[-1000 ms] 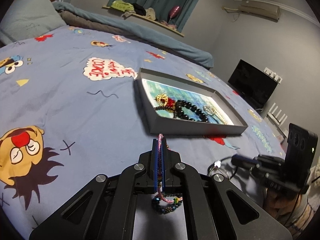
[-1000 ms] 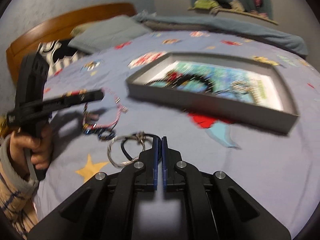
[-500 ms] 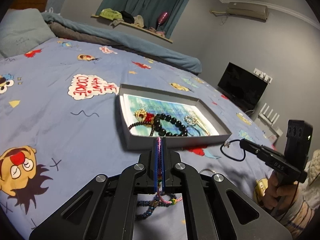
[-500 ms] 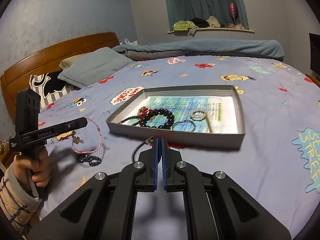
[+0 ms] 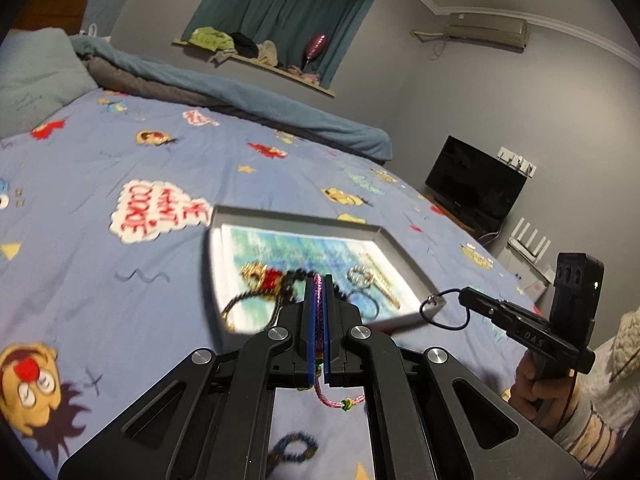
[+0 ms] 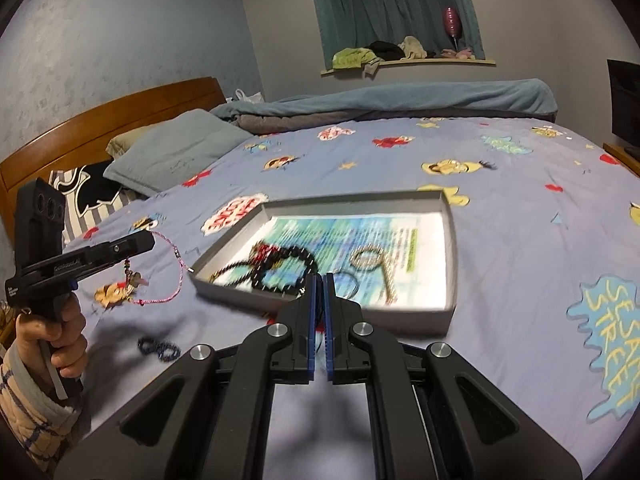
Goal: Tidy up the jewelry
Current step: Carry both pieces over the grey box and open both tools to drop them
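A grey tray (image 5: 406, 258) (image 6: 360, 200) lies on the bed and holds a black bead bracelet (image 6: 286, 266), a gold and red piece (image 5: 262, 276) and a silver ring chain (image 6: 370, 260). My left gripper (image 5: 319, 280) (image 6: 150, 240) is shut on a pink cord bracelet (image 5: 332, 398) (image 6: 178, 276), held in the air just short of the tray's near edge. My right gripper (image 6: 319, 280) (image 5: 464, 300) is shut on a thin black cord loop (image 5: 450, 320), held above the tray's near corner.
A dark blue beaded bracelet (image 6: 158, 348) (image 5: 292, 450) lies on the blue cartoon bedsheet near the left gripper. Pillows (image 6: 176, 148) and a wooden headboard (image 6: 100, 120) are at the far left, a folded blanket (image 6: 400, 100) at the far side, a television (image 5: 474, 186) beyond the bed.
Both grippers have risen off the sheet and moved toward the tray, each carrying its cord. The dark blue bracelet stays on the sheet.
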